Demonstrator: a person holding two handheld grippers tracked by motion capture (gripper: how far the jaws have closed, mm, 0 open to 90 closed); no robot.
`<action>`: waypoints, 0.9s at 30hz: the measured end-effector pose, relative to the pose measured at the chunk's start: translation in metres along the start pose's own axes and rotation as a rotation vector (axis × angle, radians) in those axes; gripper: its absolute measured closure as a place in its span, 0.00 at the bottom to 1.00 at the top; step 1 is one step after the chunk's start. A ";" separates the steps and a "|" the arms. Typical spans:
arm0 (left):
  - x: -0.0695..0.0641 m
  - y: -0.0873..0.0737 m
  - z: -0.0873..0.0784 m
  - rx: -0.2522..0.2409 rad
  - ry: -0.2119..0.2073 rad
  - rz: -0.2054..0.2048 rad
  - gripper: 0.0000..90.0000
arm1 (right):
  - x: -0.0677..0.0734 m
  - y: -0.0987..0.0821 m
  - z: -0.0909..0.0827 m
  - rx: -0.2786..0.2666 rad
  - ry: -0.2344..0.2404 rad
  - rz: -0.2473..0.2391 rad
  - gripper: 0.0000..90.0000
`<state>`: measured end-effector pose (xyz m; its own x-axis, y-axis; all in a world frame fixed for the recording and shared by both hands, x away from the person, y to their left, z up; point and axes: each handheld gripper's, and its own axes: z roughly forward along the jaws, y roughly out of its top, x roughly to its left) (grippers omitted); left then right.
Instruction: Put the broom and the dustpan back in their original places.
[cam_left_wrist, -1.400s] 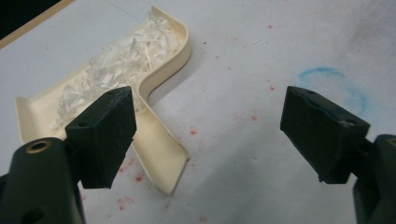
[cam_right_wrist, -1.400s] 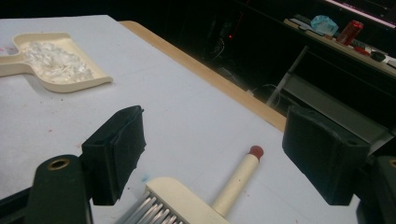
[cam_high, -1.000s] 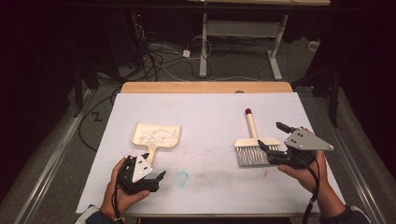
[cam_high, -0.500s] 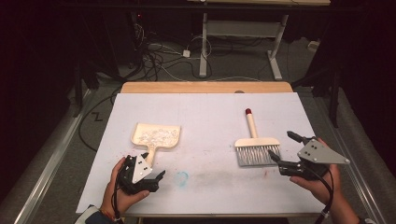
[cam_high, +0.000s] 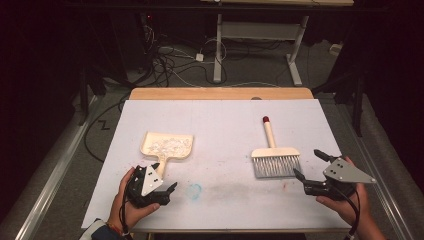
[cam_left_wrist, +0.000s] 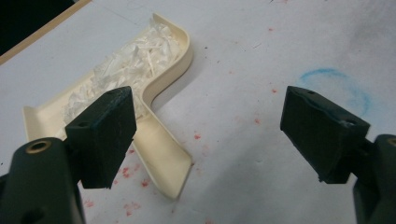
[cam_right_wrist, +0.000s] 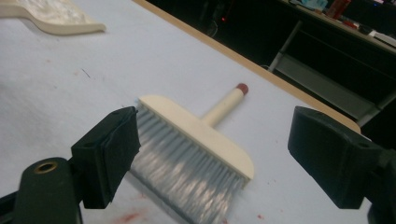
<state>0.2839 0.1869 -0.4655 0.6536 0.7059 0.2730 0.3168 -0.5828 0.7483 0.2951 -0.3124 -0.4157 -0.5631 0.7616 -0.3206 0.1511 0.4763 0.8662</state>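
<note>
The white worktop (cam_high: 220, 125) carries a cream dustpan (cam_high: 167, 146) of white shreds at left and a brush (cam_high: 274, 155) at right. Left claw (cam_high: 161, 177) gapes beside the dustpan's handle; right claw (cam_high: 309, 164), just opened wider, stands empty beside the bristles.

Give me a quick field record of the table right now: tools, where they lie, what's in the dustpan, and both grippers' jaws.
surface: white sheet on the table
dustpan: cream, lying flat at left, handle toward the person
dustpan contents: white shreds heaped in the pan
brush: cream, grey bristles toward the person, red-tipped handle pointing away
left gripper: jaws open, nothing held, dustpan handle just ahead
right gripper: jaws have just been opening, now wide, clear of the brush, nothing held
marks: blue ring, red specks
</note>
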 end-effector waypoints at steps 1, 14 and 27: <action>0.000 0.000 0.000 -0.001 -0.002 0.001 0.20 | -0.001 -0.004 0.001 0.010 0.004 0.009 0.19; -0.001 0.001 0.000 -0.010 0.003 -0.001 0.20 | 0.015 -0.031 0.004 0.094 0.023 0.029 0.19; -0.005 0.002 -0.001 -0.010 0.007 0.023 0.20 | 0.017 -0.025 -0.002 0.058 0.000 0.021 0.19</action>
<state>0.2807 0.1828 -0.4647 0.6559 0.6952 0.2940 0.2947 -0.5945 0.7482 0.2800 -0.3119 -0.4423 -0.5590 0.7719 -0.3028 0.2096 0.4849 0.8491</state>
